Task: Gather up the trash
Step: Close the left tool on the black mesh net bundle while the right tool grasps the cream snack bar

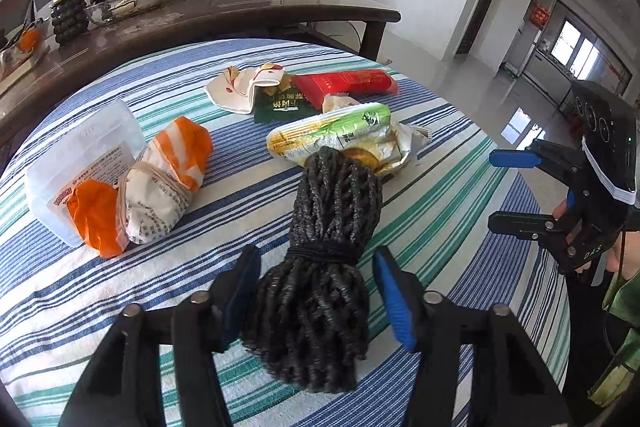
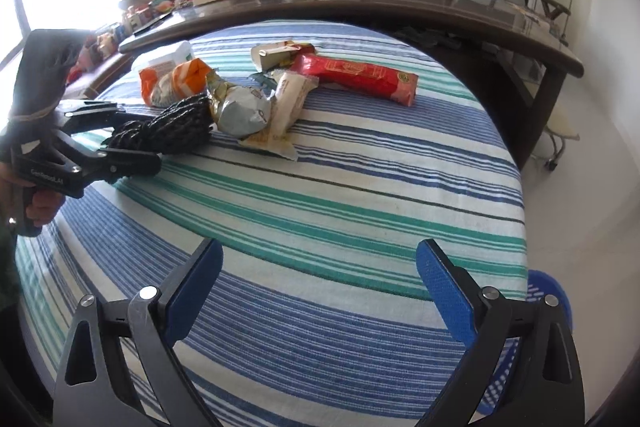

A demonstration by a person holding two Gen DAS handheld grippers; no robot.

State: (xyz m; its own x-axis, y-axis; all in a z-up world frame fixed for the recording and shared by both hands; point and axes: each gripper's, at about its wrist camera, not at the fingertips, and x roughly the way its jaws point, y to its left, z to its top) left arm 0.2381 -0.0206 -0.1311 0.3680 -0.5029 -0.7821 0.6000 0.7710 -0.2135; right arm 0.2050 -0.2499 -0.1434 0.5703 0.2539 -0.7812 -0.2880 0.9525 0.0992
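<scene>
a blue, green and white striped cloth (image 2: 360, 195) covers the table in a bright room, with a long dark wooden table (image 2: 400, 7) beyond it. on the cloth lies a black braided rope bundle (image 1: 320, 267). just past the bundle sits a crumpled green and yellow snack wrapper (image 1: 340, 135), farther off a red packet (image 1: 348, 85), and to the bundle's left an orange and white bag (image 1: 156, 183). the left gripper (image 1: 316, 291) straddles the bundle; its left pad touches, the right shows a gap. the right gripper (image 2: 320, 295) hangs wide apart, empty, near the bundle.
</scene>
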